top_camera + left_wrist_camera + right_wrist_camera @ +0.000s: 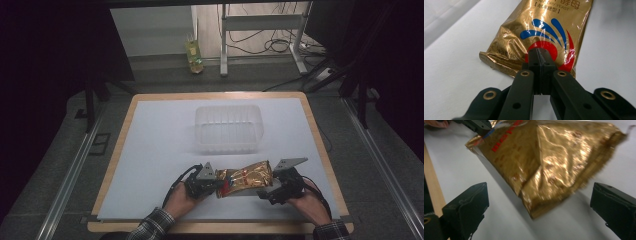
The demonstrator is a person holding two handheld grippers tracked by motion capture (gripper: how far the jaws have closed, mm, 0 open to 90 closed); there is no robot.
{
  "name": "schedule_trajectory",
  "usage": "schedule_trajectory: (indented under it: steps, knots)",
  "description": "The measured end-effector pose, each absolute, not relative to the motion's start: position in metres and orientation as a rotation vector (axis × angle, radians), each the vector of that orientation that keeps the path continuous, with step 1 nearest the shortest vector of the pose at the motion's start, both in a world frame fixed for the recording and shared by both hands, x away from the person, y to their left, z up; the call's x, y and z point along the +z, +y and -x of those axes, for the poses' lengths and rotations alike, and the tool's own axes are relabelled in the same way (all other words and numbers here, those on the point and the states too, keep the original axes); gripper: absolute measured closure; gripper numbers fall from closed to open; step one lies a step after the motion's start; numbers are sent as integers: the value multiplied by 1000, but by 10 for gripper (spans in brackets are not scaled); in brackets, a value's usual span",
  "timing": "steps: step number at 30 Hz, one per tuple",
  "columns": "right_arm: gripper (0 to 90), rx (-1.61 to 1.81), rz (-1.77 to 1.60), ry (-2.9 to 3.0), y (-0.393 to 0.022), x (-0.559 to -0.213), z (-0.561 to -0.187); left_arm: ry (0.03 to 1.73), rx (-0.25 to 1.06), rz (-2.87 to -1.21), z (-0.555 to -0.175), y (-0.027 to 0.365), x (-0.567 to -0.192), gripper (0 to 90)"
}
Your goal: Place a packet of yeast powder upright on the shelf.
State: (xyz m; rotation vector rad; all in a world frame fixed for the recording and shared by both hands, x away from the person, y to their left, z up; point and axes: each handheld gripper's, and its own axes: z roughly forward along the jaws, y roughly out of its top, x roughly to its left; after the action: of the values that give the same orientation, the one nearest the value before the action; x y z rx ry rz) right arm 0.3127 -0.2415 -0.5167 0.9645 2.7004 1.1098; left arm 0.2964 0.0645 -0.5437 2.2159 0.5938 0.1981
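A shiny gold packet [245, 179] with red and blue print lies across the near part of the white sheet. In the left gripper view, my left gripper [539, 53] is shut on the packet [544, 27] at its sealed end, the two jaws pressed together over the red swirl. My right gripper [265, 192] is at the packet's other end. Its jaws stand wide open in the right gripper view [539, 205], one on each side of the crinkled gold end [549, 157], without touching it. That end seems to hang slightly above the sheet. The left gripper [477, 125] grips the far corner.
A clear plastic tub [229, 127] stands in the middle of the white sheet [160, 150], beyond the packet. The wooden table edge [220, 227] runs just behind my hands. A yellow bottle [194, 56] stands on the floor past the table.
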Motion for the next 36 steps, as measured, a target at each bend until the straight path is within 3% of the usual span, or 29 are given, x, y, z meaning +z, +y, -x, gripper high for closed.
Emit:
schedule_trajectory:
  steps: [25,27,28,29,33,36]
  knots:
    - [48,1295,-1060,2750,-209,-494,-337,584,218,-2224,-296,65,-543,880]
    - [87,1270,-1066,2737,-205,-491,-337,585,220,-2223,-296,65,-543,873]
    - [177,1255,-1071,2707,-204,-486,-336,585,220,-2222,-296,65,-543,868]
    - [177,1255,-1071,2707,-204,-486,-336,585,217,-2222,-296,65,-543,868]
    - [385,1259,-1133,2664,-207,-479,-338,591,210,-2218,-297,65,-543,852]
    - [481,1280,-1183,2669,-210,-477,-340,594,212,-2217,-296,65,-543,838]
